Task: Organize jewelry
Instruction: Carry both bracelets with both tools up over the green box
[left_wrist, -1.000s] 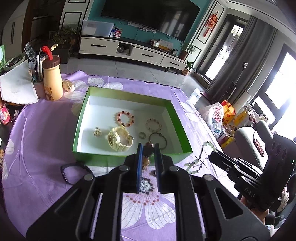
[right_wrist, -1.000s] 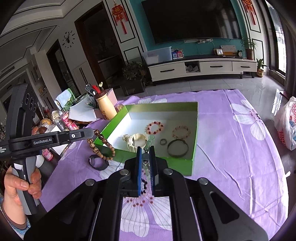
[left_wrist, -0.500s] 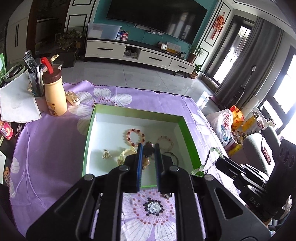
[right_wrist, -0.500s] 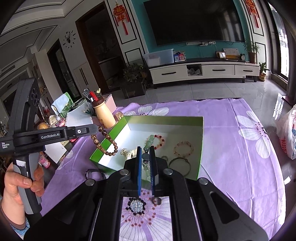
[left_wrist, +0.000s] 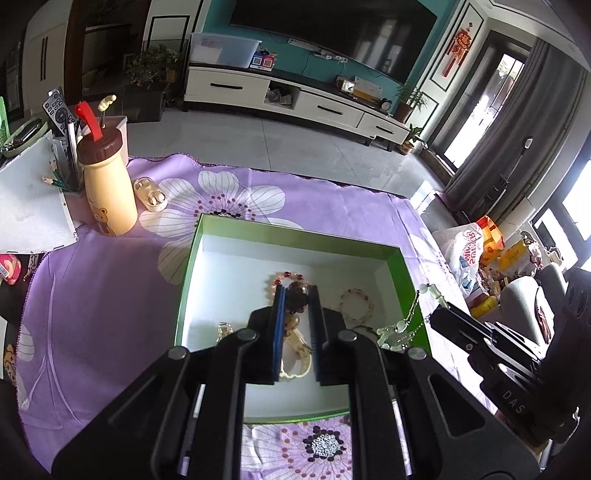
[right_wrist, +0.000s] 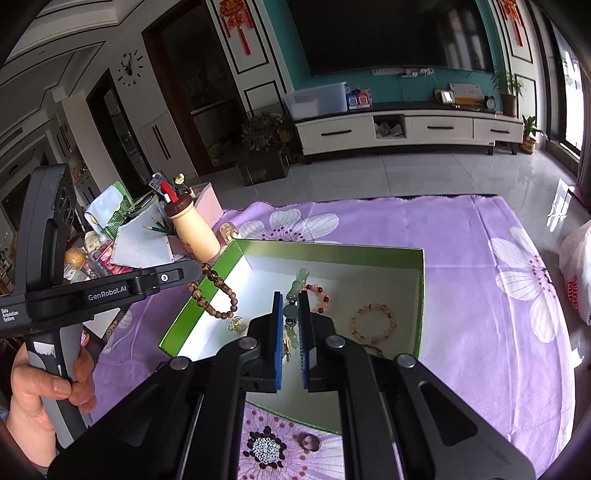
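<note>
While both grippers hang over the green box, each is clenched on a string of beads. Left gripper: pads pinch a brown wooden bead bracelet, whose loop dangles above the box's left wall in the right wrist view. Right gripper: pads pinch a pale green jade bead string, hanging over the box's right side.

Box sits on a purple flowered cloth. On its white floor: red-and-pale bead bracelet toward the far middle, pinkish bead bracelet to the right, cream watch nearer. Small ring lies on the cloth just outside the near wall. Cream bottle stands far left.
</note>
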